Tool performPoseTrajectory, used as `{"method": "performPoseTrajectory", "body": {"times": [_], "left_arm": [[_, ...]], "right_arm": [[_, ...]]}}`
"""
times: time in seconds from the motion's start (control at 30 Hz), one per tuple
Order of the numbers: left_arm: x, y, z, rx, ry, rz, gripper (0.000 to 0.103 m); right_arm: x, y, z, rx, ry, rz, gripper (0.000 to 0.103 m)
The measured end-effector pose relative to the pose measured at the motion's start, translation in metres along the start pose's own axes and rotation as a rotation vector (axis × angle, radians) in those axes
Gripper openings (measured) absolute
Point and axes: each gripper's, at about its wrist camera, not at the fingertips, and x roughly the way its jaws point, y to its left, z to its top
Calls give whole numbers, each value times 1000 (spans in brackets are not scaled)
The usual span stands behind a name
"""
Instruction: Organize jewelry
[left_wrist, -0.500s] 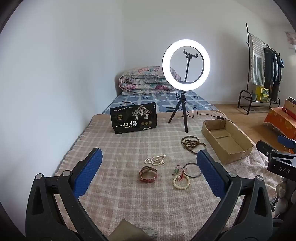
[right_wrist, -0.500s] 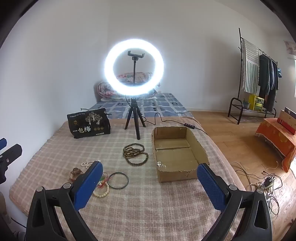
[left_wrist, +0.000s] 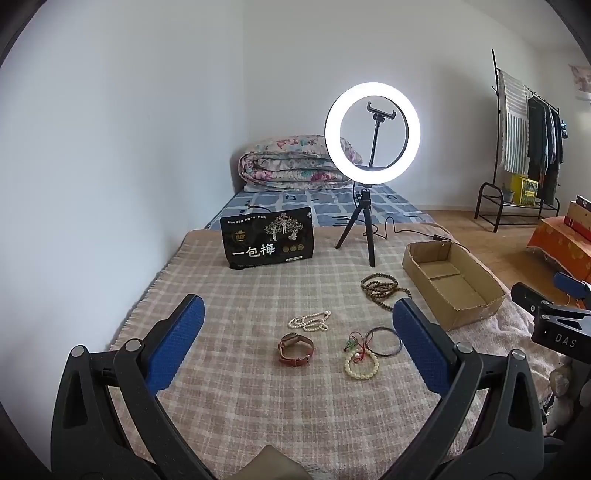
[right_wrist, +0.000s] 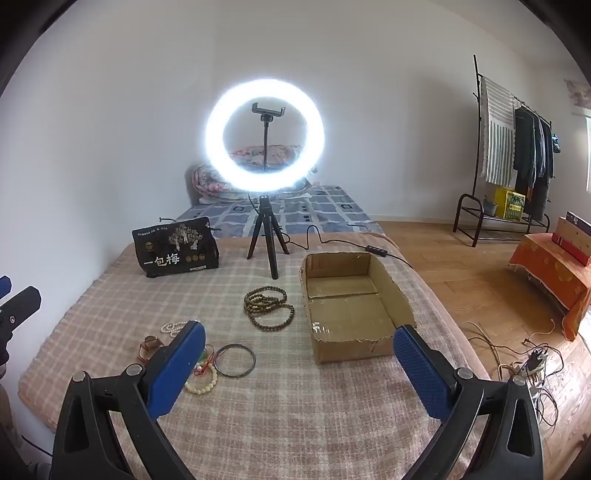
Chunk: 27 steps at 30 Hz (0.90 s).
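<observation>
Jewelry lies on a checked blanket: a pearl necklace, a red-strap watch, a cream bead bracelet, a thin dark bangle and a brown bead strand. An empty cardboard box sits to their right. My left gripper is open and empty, above the blanket before the watch. My right gripper is open and empty, between the bangle and the box. The brown bead strand also shows in the right wrist view.
A lit ring light on a tripod stands behind the jewelry, its cable trailing right. A black snack bag stands at the back left. The bed's right edge drops to a wooden floor with cables.
</observation>
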Motion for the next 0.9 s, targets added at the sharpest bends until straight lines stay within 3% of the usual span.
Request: {"method": "performPoseTrajectory", "body": {"times": [0.9], "left_arm": [[-13, -1, 7, 1, -15, 0, 103]], "right_arm": [[0, 2, 0, -6, 3, -2, 103]]}}
